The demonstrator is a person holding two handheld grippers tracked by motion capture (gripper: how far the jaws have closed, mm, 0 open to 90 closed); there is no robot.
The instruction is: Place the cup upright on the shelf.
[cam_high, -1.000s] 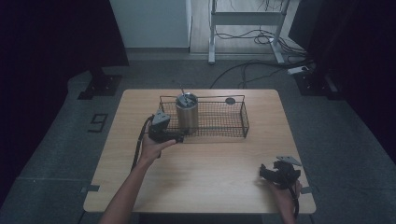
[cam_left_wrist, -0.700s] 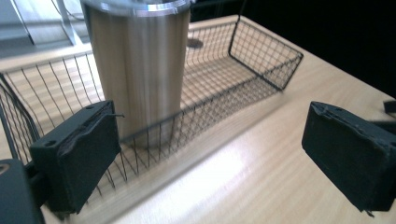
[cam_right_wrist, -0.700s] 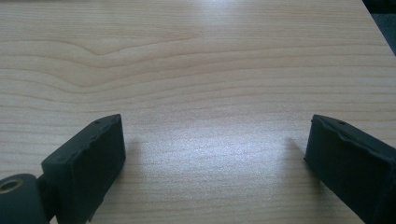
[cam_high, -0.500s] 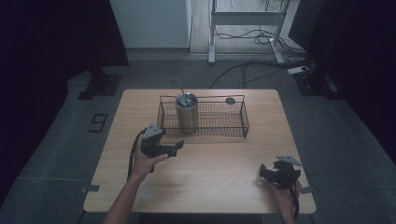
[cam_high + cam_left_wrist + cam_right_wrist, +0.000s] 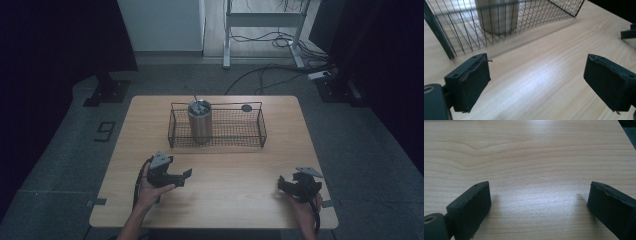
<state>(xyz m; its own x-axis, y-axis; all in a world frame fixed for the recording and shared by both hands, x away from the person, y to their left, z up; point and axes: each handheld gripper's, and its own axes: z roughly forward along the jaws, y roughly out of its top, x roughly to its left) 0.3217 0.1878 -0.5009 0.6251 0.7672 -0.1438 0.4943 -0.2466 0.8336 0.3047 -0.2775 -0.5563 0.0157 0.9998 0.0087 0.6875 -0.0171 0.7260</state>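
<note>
A steel tumbler [image 5: 200, 122] with a lid stands upright in the left end of a black wire basket [image 5: 240, 135] at the back of the wooden table [image 5: 235, 165]. My left gripper [image 5: 186, 175] is held low over the table in front of the basket's left end, apart from it. Its jaws have just been closing a little but still stand open, with nothing between them. In the left gripper view the gripper [image 5: 536, 80] faces the tumbler [image 5: 496, 17] through the basket mesh [image 5: 544, 15]. My right gripper [image 5: 282, 184] rests open near the front right corner, and in its own view it [image 5: 539, 205] has bare wood between the jaws.
A small dark round thing [image 5: 246, 108] lies at the basket's far rim. The table's front edge [image 5: 215, 225] is close below both hands. On the floor are cables [image 5: 260, 75], a stand foot [image 5: 105, 92] at the left and a "9" mark [image 5: 105, 131].
The left hand has drawn back from beside the tumbler toward the near side of the table and come down lower. The right hand and the tumbler have not moved.
</note>
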